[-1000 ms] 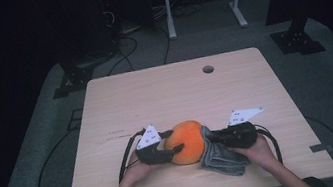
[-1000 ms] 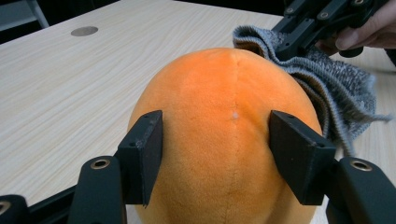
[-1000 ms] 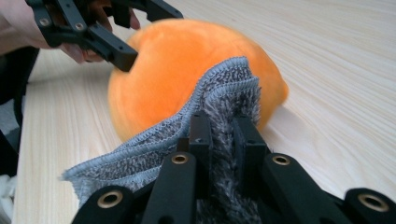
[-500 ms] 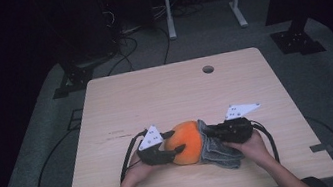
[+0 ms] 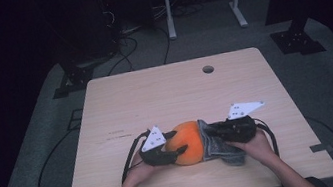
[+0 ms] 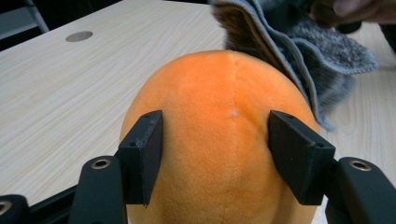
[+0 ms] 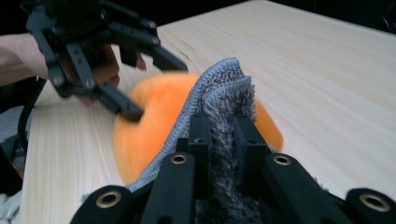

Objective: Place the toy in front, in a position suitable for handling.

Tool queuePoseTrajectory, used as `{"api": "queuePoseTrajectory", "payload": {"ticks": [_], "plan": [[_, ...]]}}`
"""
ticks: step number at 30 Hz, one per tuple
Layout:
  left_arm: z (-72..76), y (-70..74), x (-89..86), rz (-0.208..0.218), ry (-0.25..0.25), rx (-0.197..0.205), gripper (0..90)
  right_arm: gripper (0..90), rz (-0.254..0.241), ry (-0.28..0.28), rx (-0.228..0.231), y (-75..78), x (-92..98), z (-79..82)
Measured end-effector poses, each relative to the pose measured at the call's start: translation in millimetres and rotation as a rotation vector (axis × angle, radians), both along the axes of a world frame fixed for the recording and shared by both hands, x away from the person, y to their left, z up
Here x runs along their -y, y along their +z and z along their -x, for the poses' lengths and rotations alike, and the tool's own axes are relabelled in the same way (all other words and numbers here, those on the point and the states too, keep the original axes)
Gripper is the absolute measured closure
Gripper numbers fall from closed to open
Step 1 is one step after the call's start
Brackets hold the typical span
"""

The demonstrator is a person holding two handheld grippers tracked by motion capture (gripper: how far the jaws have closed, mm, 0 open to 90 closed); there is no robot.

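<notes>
Pale wood surface (image 5: 165,98) in a dark room. Orange plush ball (image 5: 186,142) at 6 o'clock, clamped by left tool (image 6: 215,154). Right tool (image 7: 219,135) pinches grey fuzzy cloth (image 7: 224,93) over the ball's 3 o'clock side. Risk: cloth edge slipping free; ball squeezing out.

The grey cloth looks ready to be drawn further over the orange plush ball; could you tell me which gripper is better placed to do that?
Probably the right gripper: it is shut on the grey cloth, whose edge already drapes the orange plush ball. The left gripper clamps the ball, steadying it.
</notes>
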State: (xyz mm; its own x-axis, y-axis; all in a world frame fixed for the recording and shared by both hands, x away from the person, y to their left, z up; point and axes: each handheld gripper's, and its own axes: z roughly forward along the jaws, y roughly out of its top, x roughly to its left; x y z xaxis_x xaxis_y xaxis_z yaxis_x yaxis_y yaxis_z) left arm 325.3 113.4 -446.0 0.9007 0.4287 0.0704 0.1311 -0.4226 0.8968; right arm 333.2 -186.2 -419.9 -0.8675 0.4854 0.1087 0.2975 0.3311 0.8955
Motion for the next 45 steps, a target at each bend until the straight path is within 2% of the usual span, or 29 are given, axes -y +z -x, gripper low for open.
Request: {"api": "queuePoseTrajectory", "payload": {"ticks": [4,6,8,9,10,11,14,15,16,17,18,19,20,21,25,26,27,28,29,30,31,32,33,34,35,37,39,44,45], "plan": [[0.1,1.5,-2.1,0.017,-0.013,-0.019,32.5,79.0,0.014,0.023,-0.026,-3.4,-10.6,-9.7],[-3.0,5.1,-4.9,0.068,-0.009,-0.077,27.4,79.0,0.001,0.018,-0.047,-11.4,-9.4,-10.3],[-6.7,7.8,-5.2,0.062,0.042,-0.131,13.5,79.1,-0.003,0.006,-0.050,-15.9,-5.2,-8.5],[-10.0,5.5,-4.6,0.054,0.055,-0.180,8.9,79.0,-0.008,0.000,-0.060,-18.2,0.1,-7.3],[-10.0,5.5,-4.6,0.054,0.055,-0.180,9.0,79.0,-0.008,0.000,-0.060,-18.2,0.1,-7.3],[-12.3,2.0,-0.6,0.047,0.049,-0.231,9.9,79.0,-0.016,-0.001,-0.068,-20.2,4.0,-6.1],[-10.4,1.8,1.8,0.038,0.043,-0.204,19.5,79.0,-0.014,-0.003,-0.069,-20.5,5.5,-4.9],[-8.7,3.4,1.5,0.029,0.039,-0.172,31.8,79.1,-0.010,-0.003,-0.064,-19.1,6.8,-4.0],[-4.1,7.8,1.2,0.026,0.034,-0.100,35.5,79.1,-0.012,-0.004,-0.062,-17.3,8.3,-3.6],[-2.0,11.0,1.3,0.028,0.036,-0.070,37.1,79.2,-0.013,-0.005,-0.049,-13.9,10.2,-2.4],[-2.0,11.0,1.3,0.028,0.036,-0.070,37.7,79.2,-0.013,-0.005,-0.049,-13.9,10.2,-2.4],[1.0,18.6,1.8,0.014,0.046,-0.010,37.9,79.2,-0.025,-0.002,-0.006,-1.0,12.9,2.0],[1.0,18.6,1.8,0.014,0.046,-0.010,38.0,79.2,-0.054,0.007,0.007,6.5,13.1,4.2],[3.3,22.3,3.4,0.000,0.038,0.034,38.3,79.2,-0.070,0.015,0.030,13.4,11.8,5.5],[6.6,19.4,7.7,-0.035,0.011,0.077,38.6,79.2,-0.090,0.057,0.056,25.6,-0.9,5.7],[7.6,16.5,6.7,-0.050,0.005,0.072,38.2,79.2,-0.056,0.074,0.057,24.8,-12.8,2.1],[6.0,15.7,4.1,-0.043,0.000,0.038,36.5,79.1,-0.045,0.083,0.043,21.6,-17.4,-0.8],[6.0,15.7,4.1,-0.043,0.000,0.038,32.6,79.1,-0.045,0.083,0.043,21.6,-17.4,-0.8],[2.9,15.0,0.9,-0.030,0.000,-0.020,32.6,79.1,-0.028,0.094,0.029,17.3,-21.4,-4.2],[0.5,15.2,-0.9,-0.020,0.001,-0.061,25.5,79.2,-0.008,0.100,0.017,11.8,-25.5,-6.7],[-3.5,15.9,-3.0,0.008,0.009,-0.119,16.0,79.2,-0.025,0.112,0.006,6.5,-29.5,-7.4],[-7.4,16.9,-5.3,0.041,0.022,-0.166,16.0,79.2,-0.025,0.112,0.006,6.5,-29.5,-7.4],[-11.1,16.0,-7.1,0.046,0.039,-0.181,15.1,79.2,-0.023,0.125,0.003,2.4,-34.3,-4.9],[-11.1,16.0,-7.1,0.046,0.039,-0.181,20.4,79.2,-0.023,0.125,0.003,2.4,-34.3,-4.9],[-9.6,12.6,-6.7,0.018,0.039,-0.153,24.4,79.2,-0.015,0.127,0.018,1.1,-35.5,-2.3],[-9.0,11.8,-6.7,0.015,0.040,-0.152,26.2,79.2,-0.009,0.126,0.026,0.9,-34.0,-2.1],[-8.3,9.9,-7.6,-0.020,0.041,-0.140,28.8,79.2,0.015,0.100,0.040,-3.0,-25.6,-3.2],[-7.9,7.6,-9.3,-0.012,0.039,-0.136,29.2,79.1,0.018,0.060,0.024,-10.0,-11.7,-3.1],[-8.5,9.7,-9.1,0.014,0.029,-0.151,26.5,79.1,0.019,0.058,0.012,-11.8,-8.1,-2.0]]}}
